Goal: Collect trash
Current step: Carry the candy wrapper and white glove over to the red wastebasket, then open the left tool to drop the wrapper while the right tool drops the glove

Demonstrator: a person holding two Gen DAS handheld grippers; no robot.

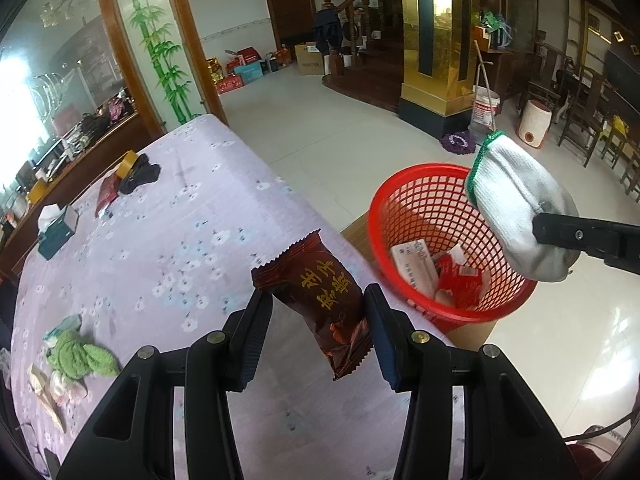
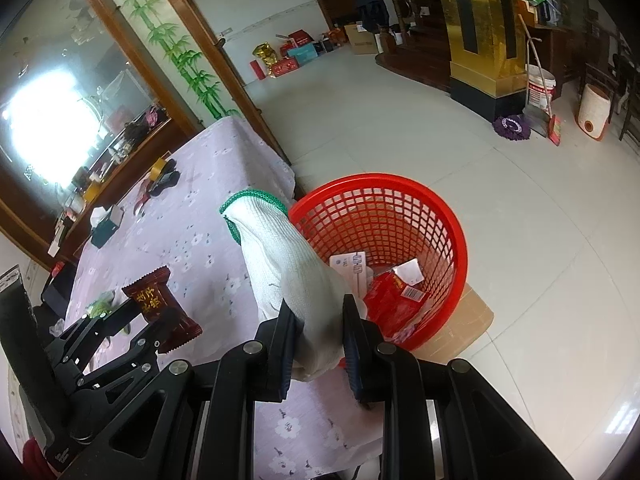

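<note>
Carrying step now, both hands full. Left gripper (image 1: 318,330) pinched on dark brown shiny snack wrapper (image 1: 320,300), long way up, top tipped left, over purple flowered tablecloth (image 1: 168,216). Right gripper (image 2: 320,344) squeezed on white knit glove (image 2: 292,280), green cuff pointing up-left, probably beside red plastic mesh basket (image 2: 452,216). Next: reach over rim, let go.

Tissue box (image 1: 56,229) on floral tablecloth (image 1: 168,240); white bucket (image 1: 486,110), purple mop head (image 1: 460,142) beside gold pillar (image 1: 434,40).
</note>
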